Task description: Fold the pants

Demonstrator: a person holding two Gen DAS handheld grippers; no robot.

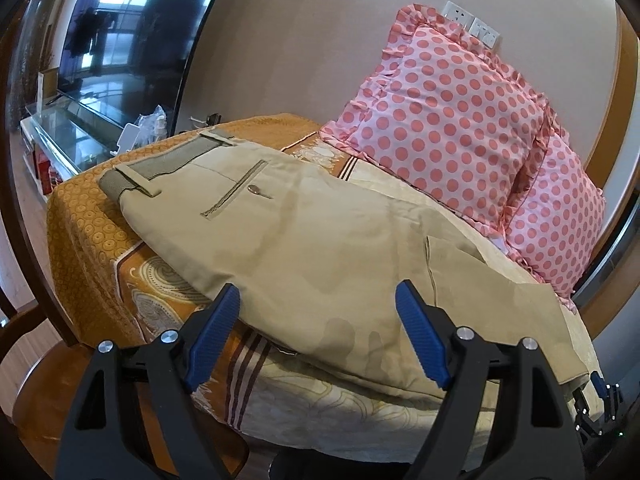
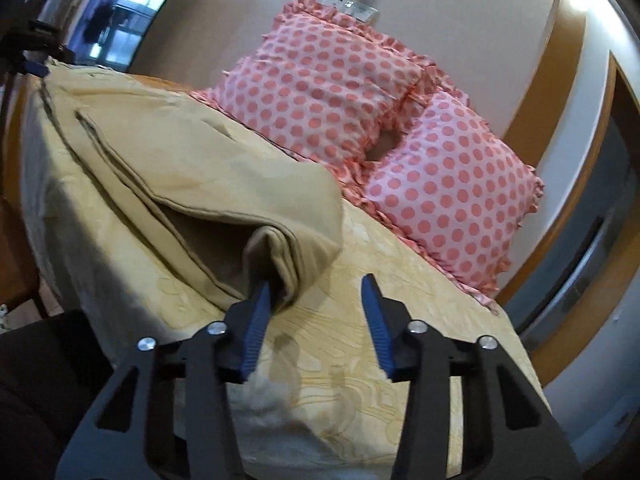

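Beige pants (image 1: 312, 240) lie flat on the bed, waistband (image 1: 160, 164) at the far left, back pocket facing up. My left gripper (image 1: 318, 312) is open, its blue fingers (image 1: 216, 332) spread over the near edge of the pants at thigh level. In the right wrist view the pant legs (image 2: 192, 168) run toward me and end in a bunched cuff (image 2: 280, 256). My right gripper (image 2: 316, 300) is open; its left finger (image 2: 256, 320) touches the cuff and nothing is clamped. The right gripper also shows at the lower right of the left wrist view (image 1: 600, 396).
Two pink polka-dot pillows (image 1: 448, 120) (image 2: 452, 200) lean on the wall behind the pants. The bed has a yellow patterned cover (image 2: 360, 360) with an orange end (image 1: 84, 232). A TV (image 1: 120, 40) and a glass stand are at the left.
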